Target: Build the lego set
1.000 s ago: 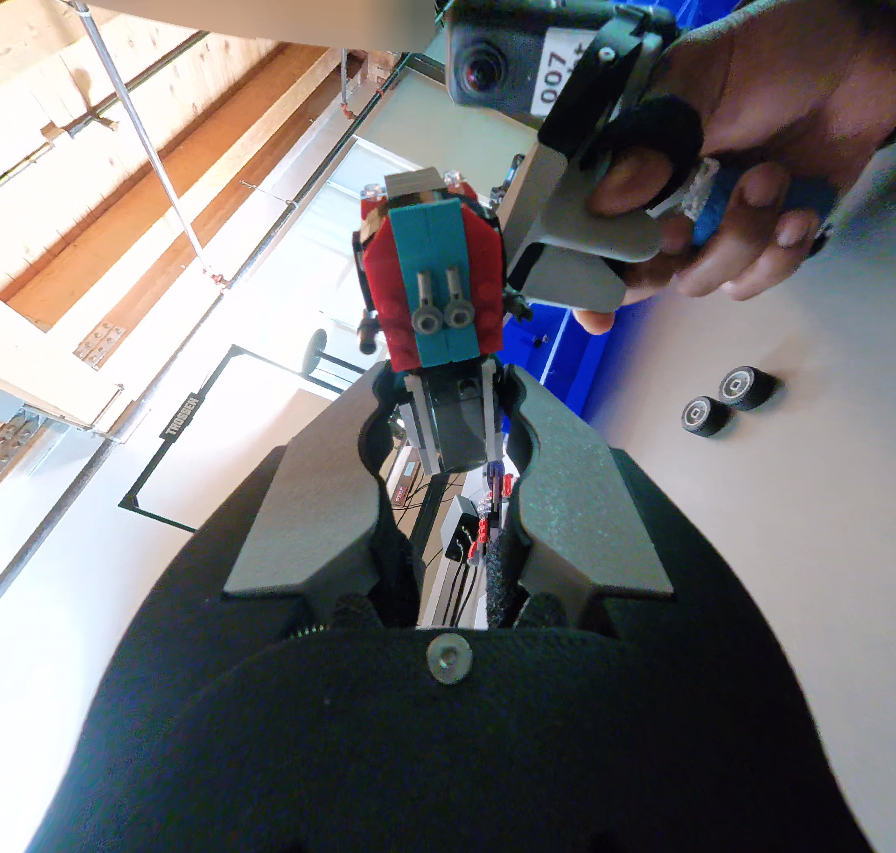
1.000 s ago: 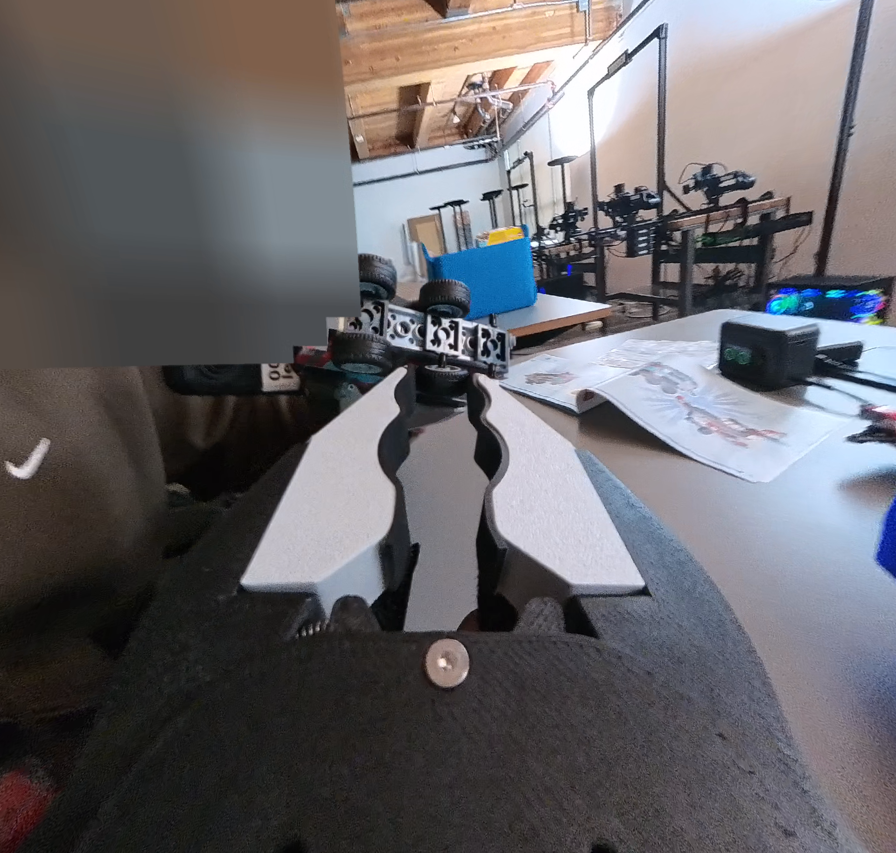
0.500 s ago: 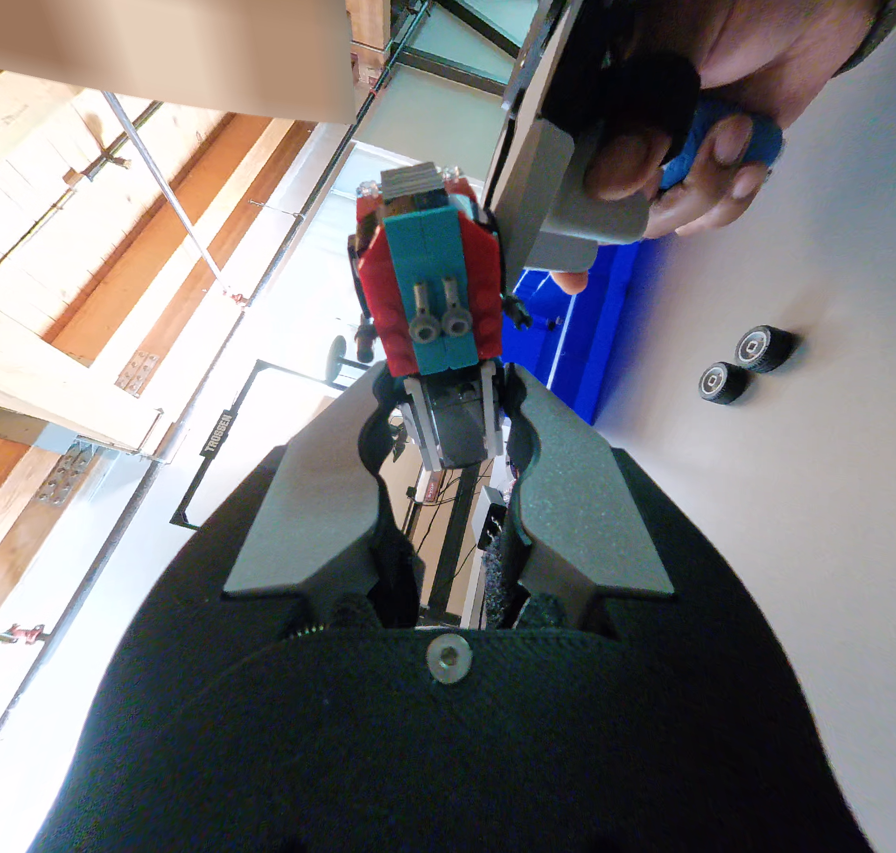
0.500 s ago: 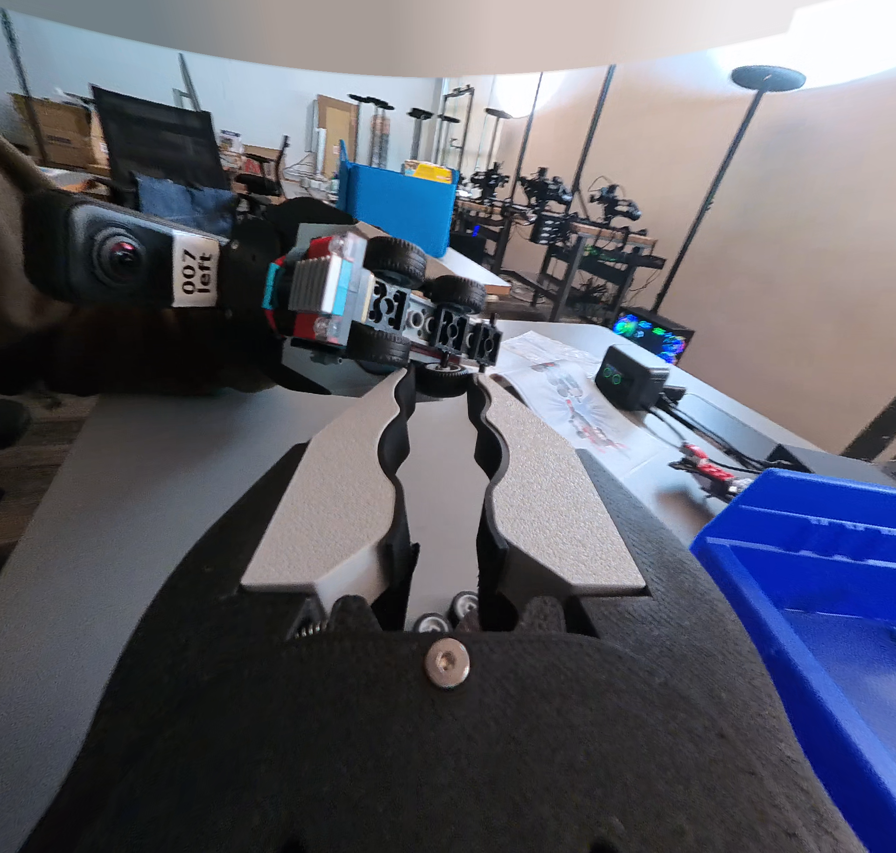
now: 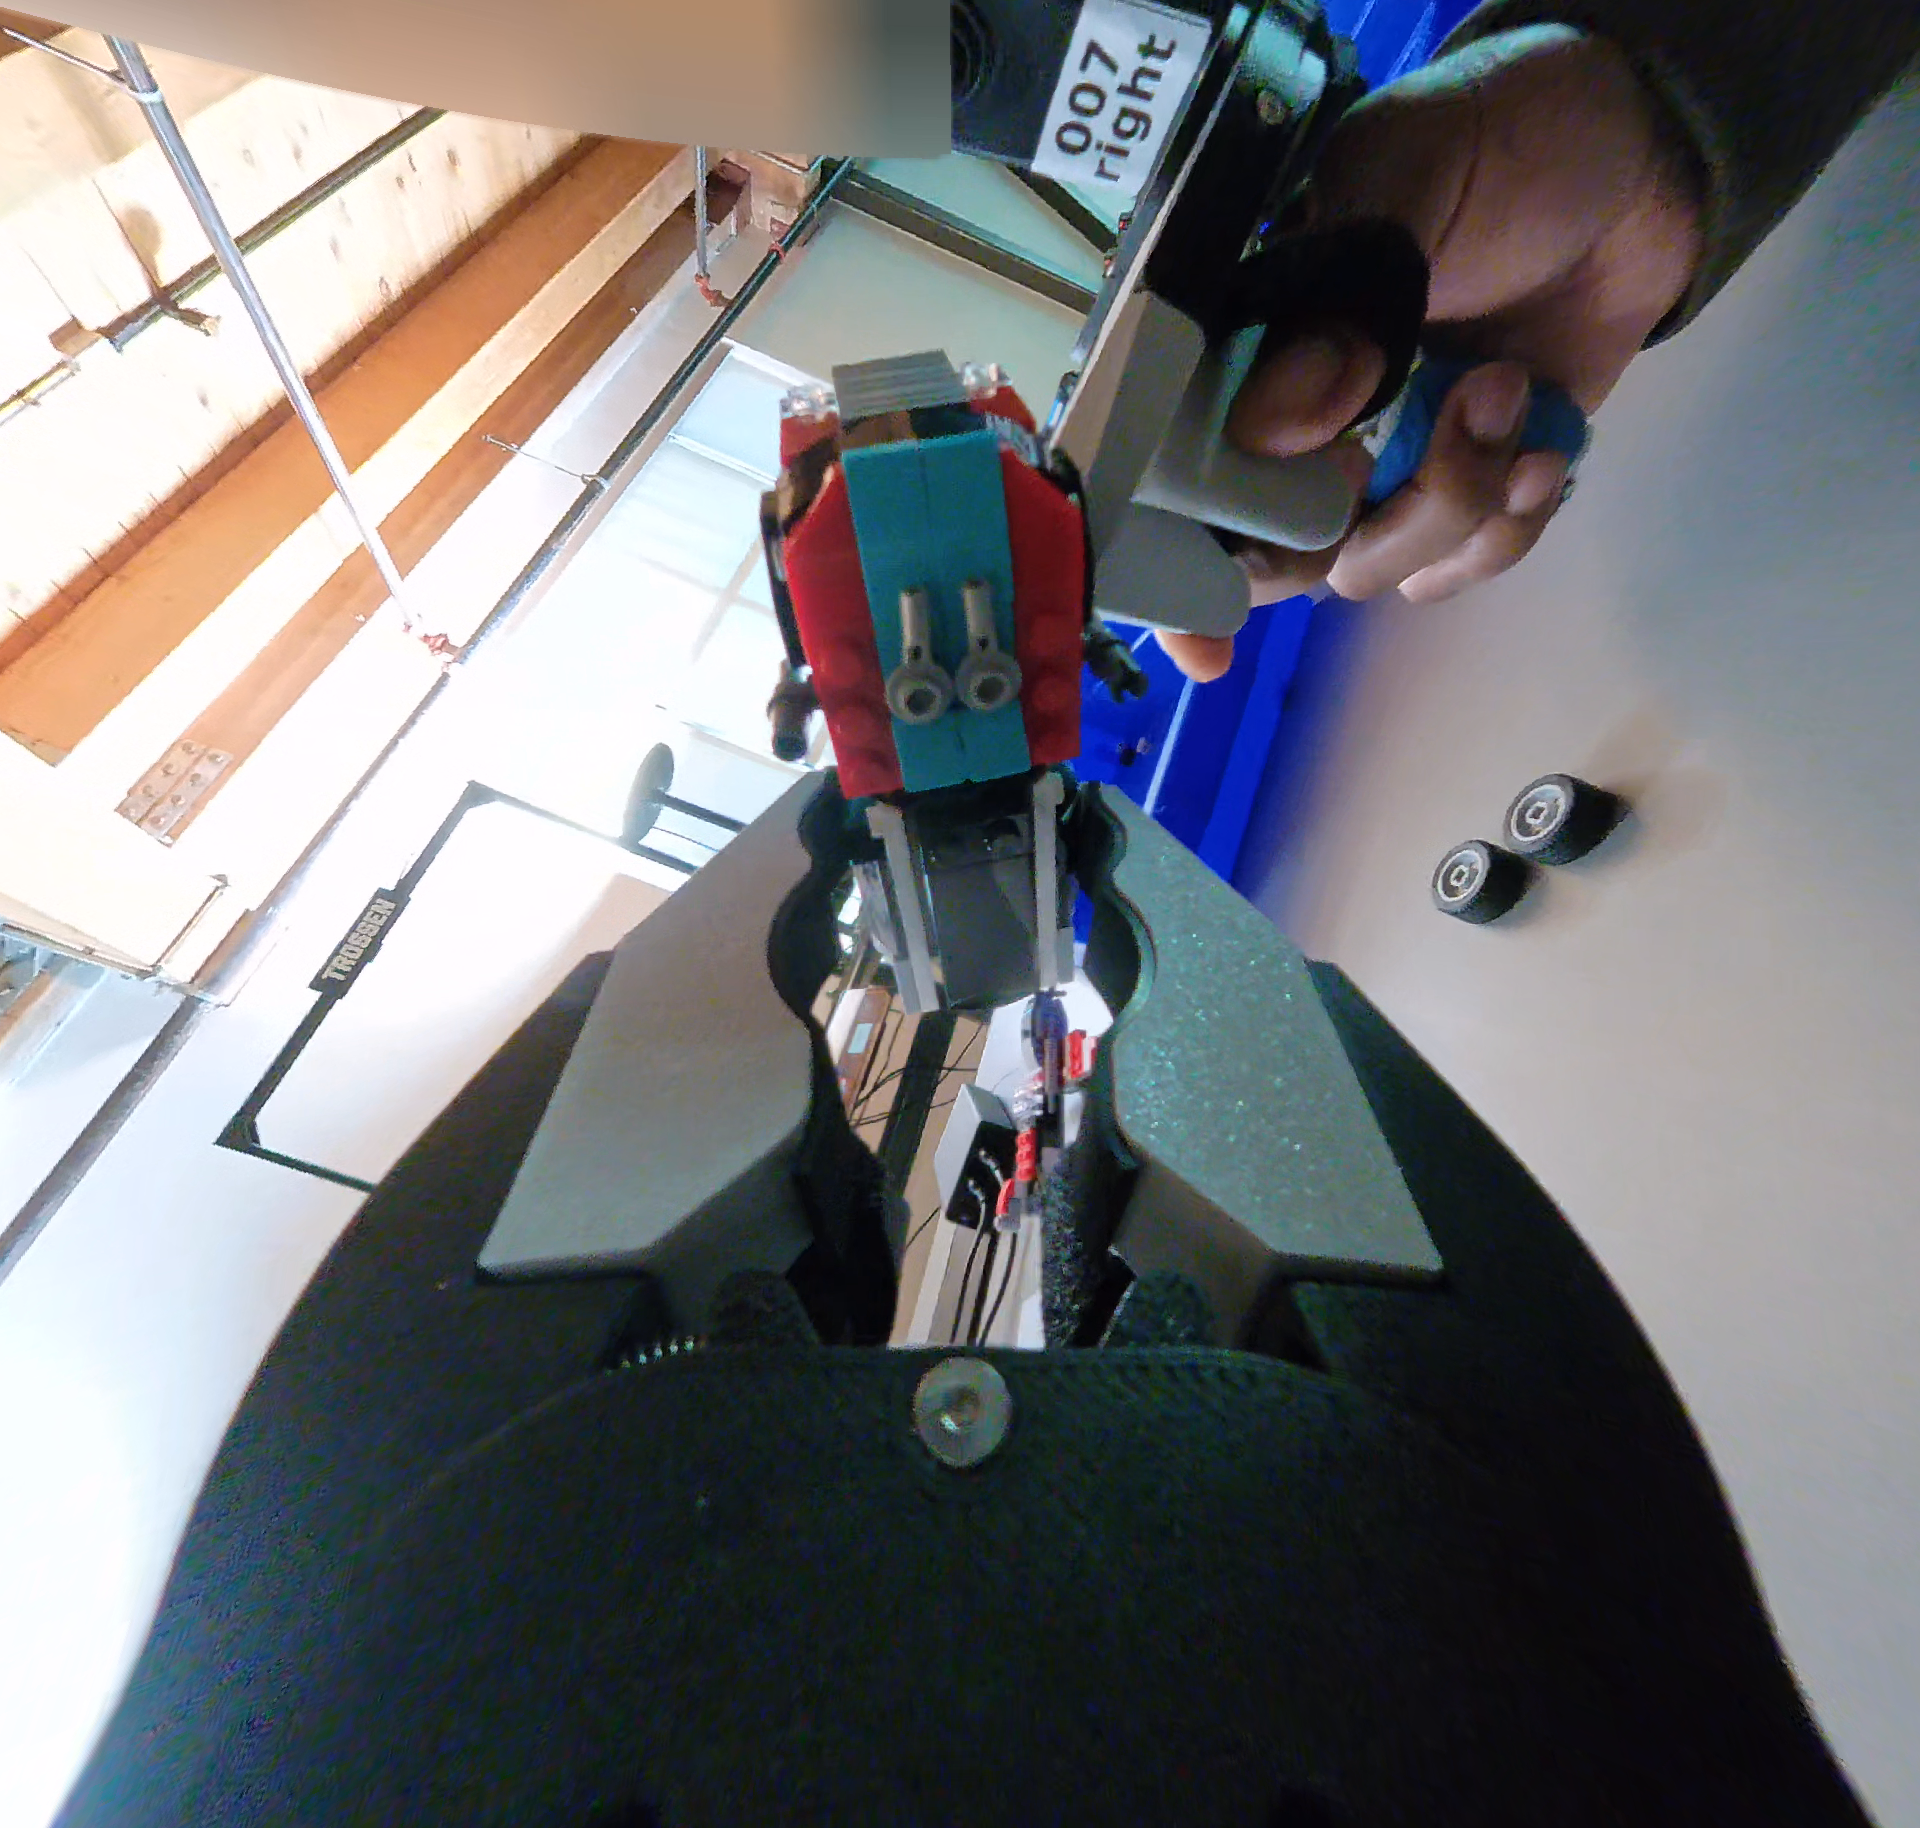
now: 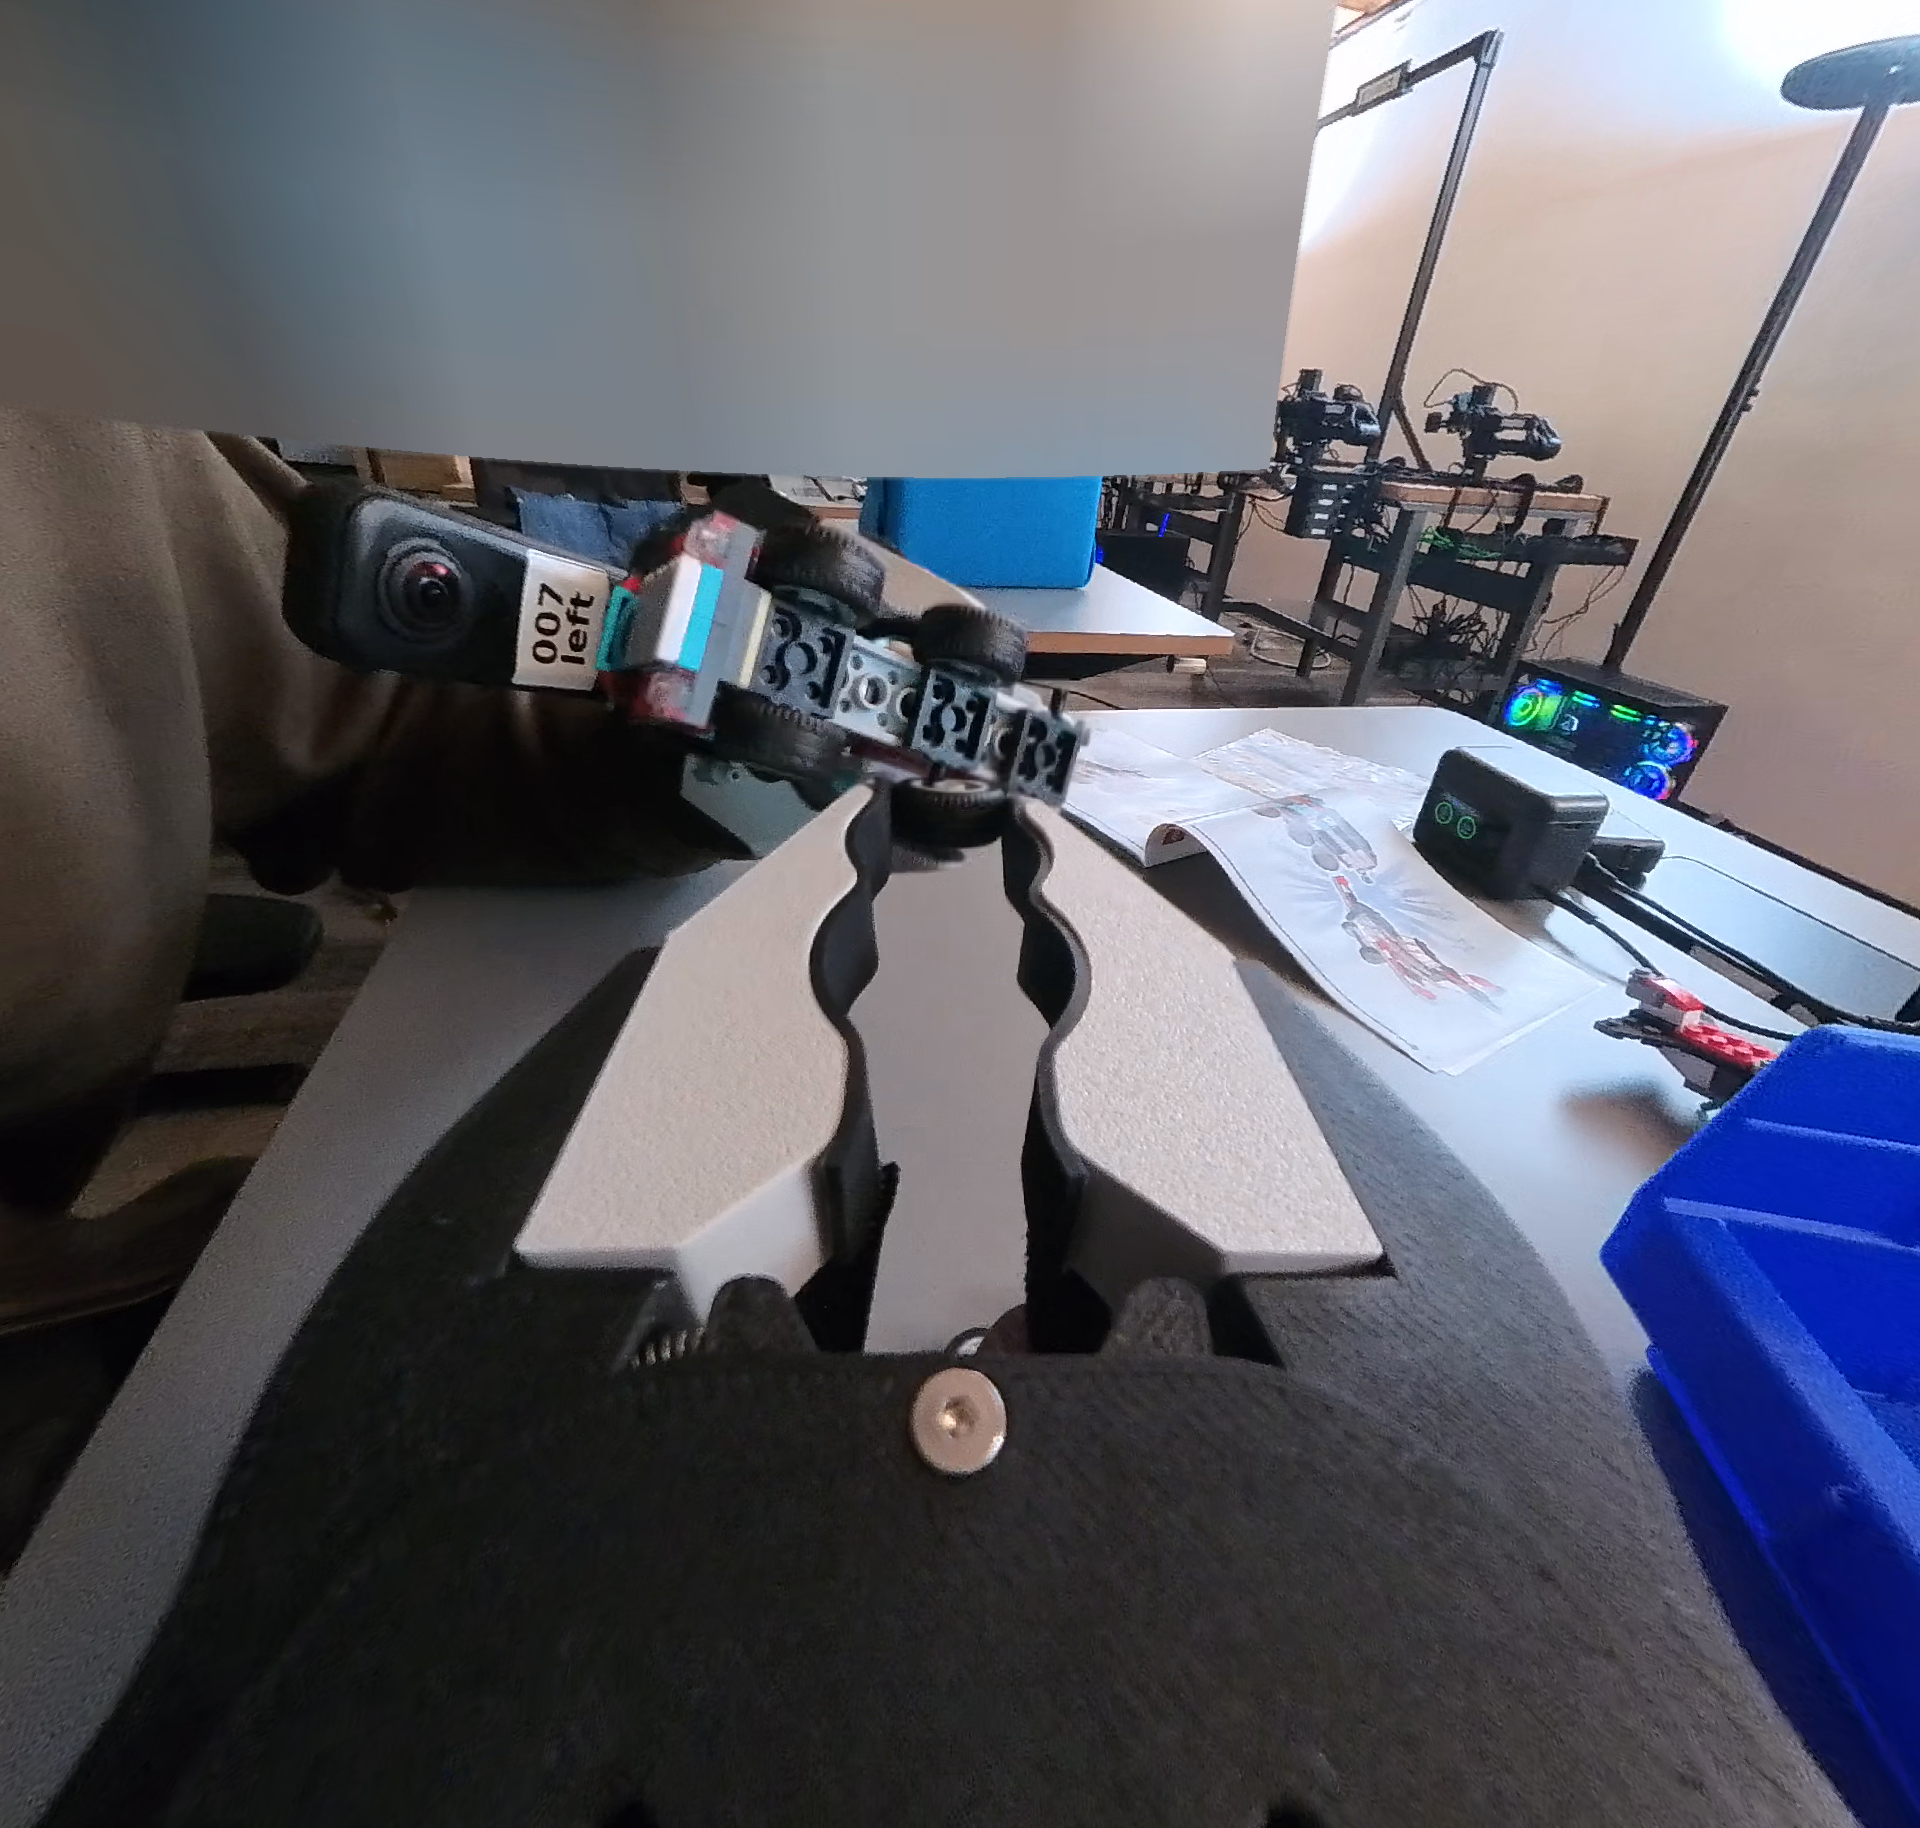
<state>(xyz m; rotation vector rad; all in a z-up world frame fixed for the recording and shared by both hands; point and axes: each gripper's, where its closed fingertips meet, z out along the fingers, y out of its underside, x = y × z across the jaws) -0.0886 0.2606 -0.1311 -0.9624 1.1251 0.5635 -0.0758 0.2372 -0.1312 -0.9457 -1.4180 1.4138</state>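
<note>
My left gripper [image 5: 951, 828] is shut on a toy car built of red and teal bricks [image 5: 935, 615], gripping its dark grey end and holding it up in the air. In the right wrist view the car [image 6: 852, 677] shows its studded underside, with black wheels on it. My right gripper [image 6: 940, 817] is shut on a small black wheel [image 6: 951, 804] at the side of the car's underside near one end. In the left wrist view a grey finger of the right gripper [image 5: 1174, 490], held by a hand, lies against the car's far right side.
Two loose black wheels [image 5: 1475, 879] lie on the grey table [image 5: 1662, 1051]. A blue bin [image 6: 1787, 1311] stands at the right. An open instruction booklet [image 6: 1340, 874], a black adapter with cables [image 6: 1507, 822] and a few red bricks [image 6: 1683, 1025] lie beyond.
Both grippers kept their hold. The right gripper swung around the car with the wheel between its tips; the car tilted slightly in the right wrist view. The car stays put in the left fingers.
</note>
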